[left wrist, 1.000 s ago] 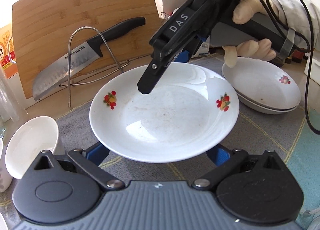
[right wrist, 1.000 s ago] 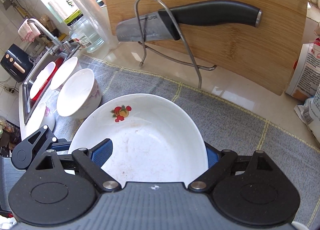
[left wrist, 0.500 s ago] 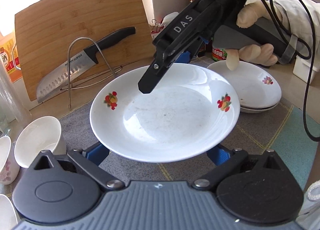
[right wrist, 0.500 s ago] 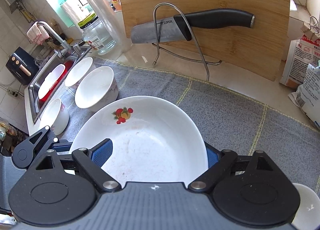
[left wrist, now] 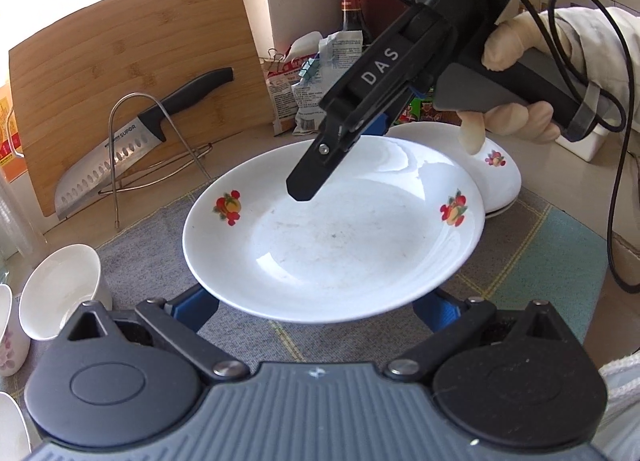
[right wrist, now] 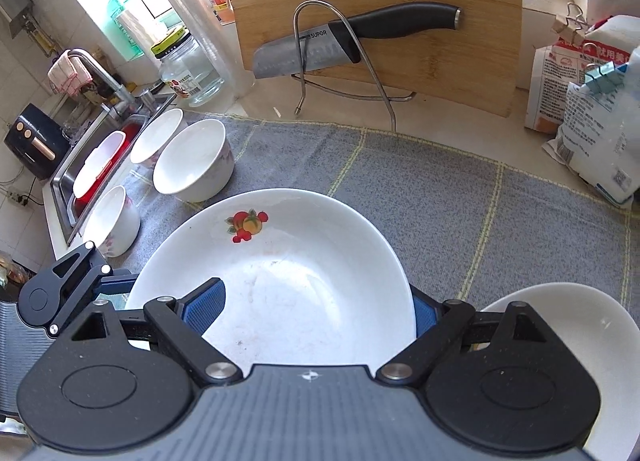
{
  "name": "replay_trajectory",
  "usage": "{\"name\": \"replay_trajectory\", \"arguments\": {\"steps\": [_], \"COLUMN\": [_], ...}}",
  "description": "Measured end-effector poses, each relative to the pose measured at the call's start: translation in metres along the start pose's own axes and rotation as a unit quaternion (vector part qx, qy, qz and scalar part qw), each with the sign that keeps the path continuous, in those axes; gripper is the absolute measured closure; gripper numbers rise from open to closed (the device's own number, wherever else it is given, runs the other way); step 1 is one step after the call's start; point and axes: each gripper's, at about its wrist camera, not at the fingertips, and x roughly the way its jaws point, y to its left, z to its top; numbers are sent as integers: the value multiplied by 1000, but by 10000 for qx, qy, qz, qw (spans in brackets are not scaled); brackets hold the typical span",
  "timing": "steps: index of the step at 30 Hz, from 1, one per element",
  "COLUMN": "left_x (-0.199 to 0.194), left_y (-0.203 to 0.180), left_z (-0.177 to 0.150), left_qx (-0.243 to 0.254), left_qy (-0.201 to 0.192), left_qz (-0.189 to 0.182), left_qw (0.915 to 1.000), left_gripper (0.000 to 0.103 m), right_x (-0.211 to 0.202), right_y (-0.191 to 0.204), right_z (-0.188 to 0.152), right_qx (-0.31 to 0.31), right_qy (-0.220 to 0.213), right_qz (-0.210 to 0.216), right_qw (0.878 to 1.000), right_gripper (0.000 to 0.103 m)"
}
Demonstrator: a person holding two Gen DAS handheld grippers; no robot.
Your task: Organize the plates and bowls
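Observation:
A white plate (left wrist: pixel 332 245) with red fruit prints hangs level above the grey cloth (left wrist: pixel 152 237), held from two sides. My left gripper (left wrist: pixel 316 313) reaches under its near rim; the blue pads are hidden beneath it. My right gripper (left wrist: pixel 340 161), held by a gloved hand (left wrist: pixel 516 117), bites the far rim, with one black finger (left wrist: pixel 308 185) on the inside and the other below. In the right wrist view the plate (right wrist: pixel 300 261) sits slanted between the right gripper (right wrist: pixel 314 313) pads. A stack of matching plates (left wrist: pixel 500 177) lies just right of it.
Three white bowls (right wrist: pixel 192 161) stand on the cloth's left by the sink (right wrist: pixel 60 185). A knife (left wrist: pixel 120 153) rests on a wire rack against a bamboo board (left wrist: pixel 120 61) at the back. Food bags (right wrist: pixel 592 101) sit at the back right. The plate stack (right wrist: pixel 568 321) is near my right gripper.
Both grippers carried the plate up and to the right together. The bowls slid further into view on the left, and the plate stack now shows at the right wrist view's lower right.

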Motion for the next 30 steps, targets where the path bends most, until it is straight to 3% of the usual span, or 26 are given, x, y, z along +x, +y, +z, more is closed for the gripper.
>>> {"name": "replay_trajectory", "arguments": {"steps": [13, 30], "left_x": [-5, 24], "left_y": [-28, -59], "left_z": [4, 25], "left_qx": [317, 705], "left_qy": [-70, -89], "left_qz": [-251, -679], "left_qw": [9992, 9952], "left_gripper": [1, 1], "right_x": [-29, -61], "right_y": [-16, -56], "right_z": [-25, -55], "right_qx": [279, 733], "right_qy": [-202, -394], "right_qz": [-196, -485], "right_qw": [9992, 9953], "right_gripper": [8, 8]}}
